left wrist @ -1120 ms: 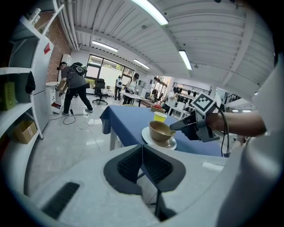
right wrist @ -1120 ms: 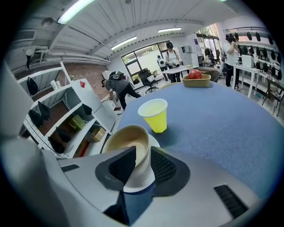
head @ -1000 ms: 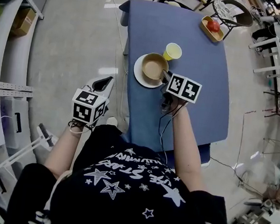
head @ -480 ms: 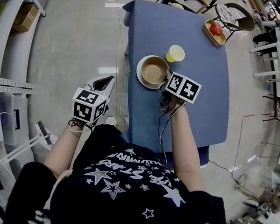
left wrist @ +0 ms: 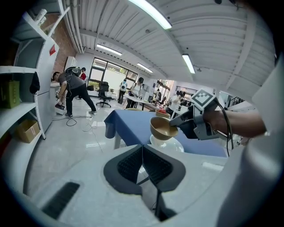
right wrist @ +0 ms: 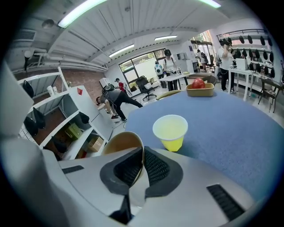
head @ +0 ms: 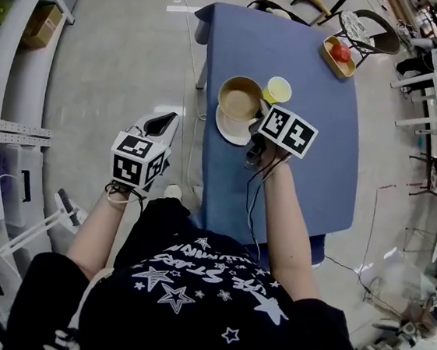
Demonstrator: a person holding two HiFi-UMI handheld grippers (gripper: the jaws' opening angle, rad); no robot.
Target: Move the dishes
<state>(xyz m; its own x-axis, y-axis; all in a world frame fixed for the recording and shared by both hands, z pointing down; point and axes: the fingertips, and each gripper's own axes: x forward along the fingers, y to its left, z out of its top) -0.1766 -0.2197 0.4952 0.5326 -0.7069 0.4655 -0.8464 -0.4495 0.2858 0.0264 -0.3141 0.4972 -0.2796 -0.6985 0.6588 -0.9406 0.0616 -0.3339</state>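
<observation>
Head view is showing the left gripper (head: 160, 127) hanging off the left edge of the blue table (head: 314, 158), its jaws pressing together on nothing. Further right, the tan bowl (head: 239, 98) is hovering just above the white plate (head: 228, 128), beside the yellow cup (head: 278, 89). Against its near rim, the right gripper (head: 256, 123) is pinching the thin wall, its jaws nearly meeting.

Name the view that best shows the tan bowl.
The left gripper view: the whole tan bowl shows side-on, held by its rim in the right gripper, above the white plate. The head view gives only its top; the right gripper view only a slice of rim pinched between the jaws.
</observation>
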